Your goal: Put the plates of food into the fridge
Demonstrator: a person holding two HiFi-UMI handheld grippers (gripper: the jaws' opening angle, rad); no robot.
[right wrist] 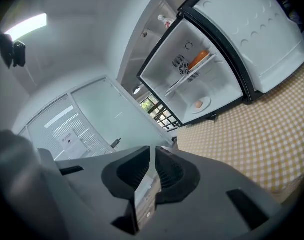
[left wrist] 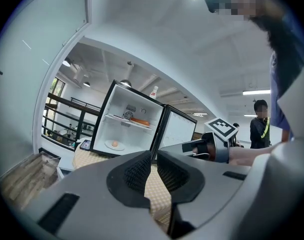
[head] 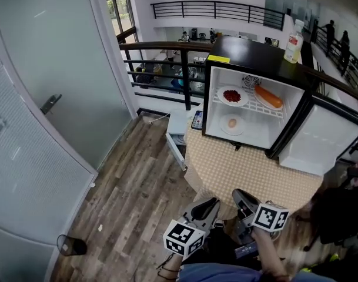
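Far left, the glass partition [head: 49, 98] and wood floor [head: 131, 192] are taking no part. The phone [head: 197, 120] is lying on the checked table [head: 249, 169] just beside the fridge's left wall, clear of the opening.

The left gripper [head: 211, 202] is hanging low at the table's near edge, well apart from the fridge [head: 249, 53]. Its own view is showing the jaws a narrow slit apart with nothing between them, only checked cloth showing through.

Three plates are already sitting inside. The red food plate [head: 231, 96] is at the left of the wire shelf and the orange food plate [head: 268, 97] at its right. The egg plate [head: 232, 123] is on the fridge floor below. So I'm judging the loading done, which is likely why both grippers are carrying nothing and are held back near the person.

The right gripper [head: 238, 194] is sitting just beside the left one, jaws likewise barely parted, empty. The fridge door [head: 320, 143] is standing swung wide to the right, probably for access — closing it is looking like the only step left, if wanted. A bottle [head: 293, 43] is standing on the fridge top, far right.

On views, the head view alone is showing all three plates together, but not the jaw gaps. The left gripper view is catching the right gripper side-on with the hand [left wrist: 241, 154] behind it, plus a person [left wrist: 261, 129] standing at the right. The right gripper view is coming in tilted, showing the egg plate and orange food — I can't make out the red plate there
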